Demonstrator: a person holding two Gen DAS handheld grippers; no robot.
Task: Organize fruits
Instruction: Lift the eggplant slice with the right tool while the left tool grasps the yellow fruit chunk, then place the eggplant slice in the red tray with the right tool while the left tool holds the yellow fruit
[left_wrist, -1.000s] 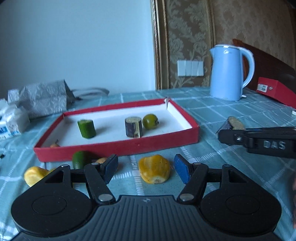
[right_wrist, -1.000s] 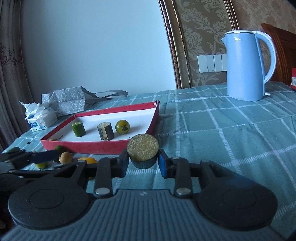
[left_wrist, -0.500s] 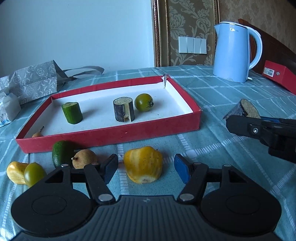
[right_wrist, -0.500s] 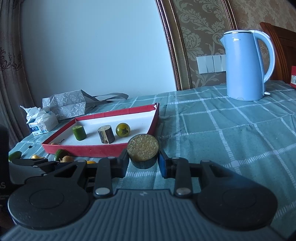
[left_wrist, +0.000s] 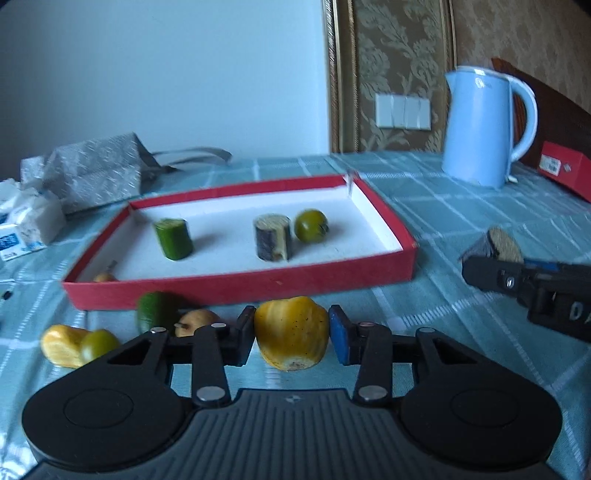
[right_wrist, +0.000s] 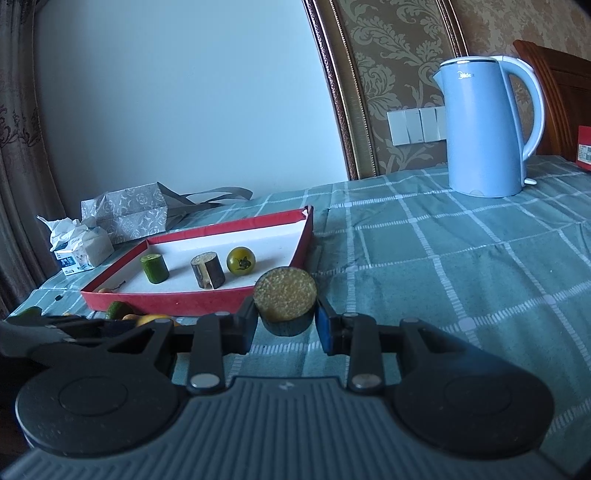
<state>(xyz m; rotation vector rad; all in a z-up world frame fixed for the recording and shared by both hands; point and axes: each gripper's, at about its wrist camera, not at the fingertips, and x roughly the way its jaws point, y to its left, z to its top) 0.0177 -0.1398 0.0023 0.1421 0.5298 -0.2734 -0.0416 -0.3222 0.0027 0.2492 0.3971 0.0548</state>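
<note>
My left gripper is shut on a yellow pepper piece resting on the tablecloth in front of the red tray. The tray holds a cucumber piece, an eggplant piece, a green tomato and a small pear. My right gripper is shut on a second eggplant piece, held right of the tray; it also shows in the left wrist view. An avocado, a pear, a yellow fruit and a green tomato lie in front of the tray.
A blue kettle stands at the back right, beside a red box. A grey gift bag and a tissue pack lie at the back left. The table has a teal checked cloth.
My left gripper has moved forward and its fingers have shut on the yellow pepper piece. My right gripper still holds the eggplant piece and has barely shifted.
</note>
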